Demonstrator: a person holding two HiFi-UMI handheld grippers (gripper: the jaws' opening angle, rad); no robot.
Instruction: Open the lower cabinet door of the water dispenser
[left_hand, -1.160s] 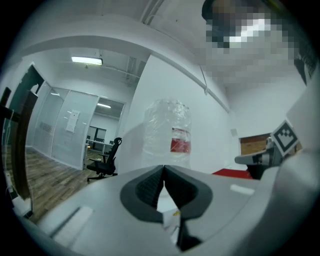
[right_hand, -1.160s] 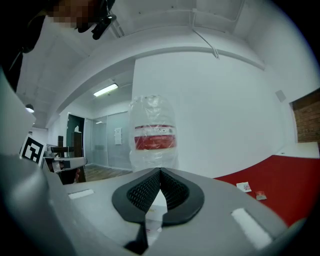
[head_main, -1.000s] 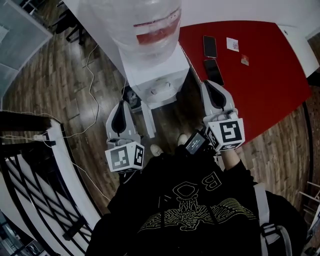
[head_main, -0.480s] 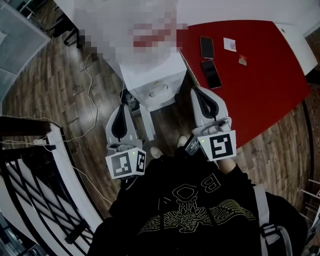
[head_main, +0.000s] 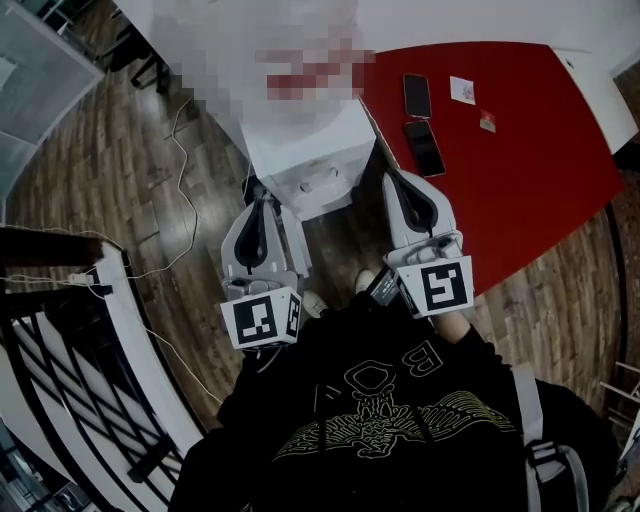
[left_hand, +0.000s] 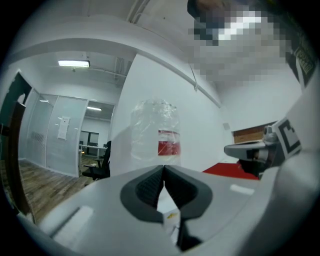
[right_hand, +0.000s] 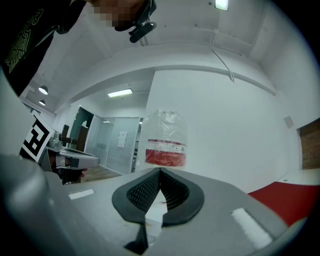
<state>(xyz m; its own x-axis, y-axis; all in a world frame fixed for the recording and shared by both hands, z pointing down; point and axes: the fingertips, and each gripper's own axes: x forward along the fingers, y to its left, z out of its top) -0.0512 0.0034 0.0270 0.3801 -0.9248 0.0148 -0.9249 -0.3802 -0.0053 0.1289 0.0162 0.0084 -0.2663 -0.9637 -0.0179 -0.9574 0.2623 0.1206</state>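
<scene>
While both claws point level at the water dispenser (head_main: 312, 165), you are likely at the approach step — the lower cabinet door is not yet engaged. The left claw (left_hand: 163, 168) and the right claw (right_hand: 160, 171) are each pressed together, nothing pinched. The dispenser stands on the floor (head_main: 120, 170) just ahead, beside the red tabletop (head_main: 520, 130); its lower door should sit below both claws and shows in no view. Next, lower one claw to the door's edge or handle, spread it, pinch — then pull outward.
</scene>
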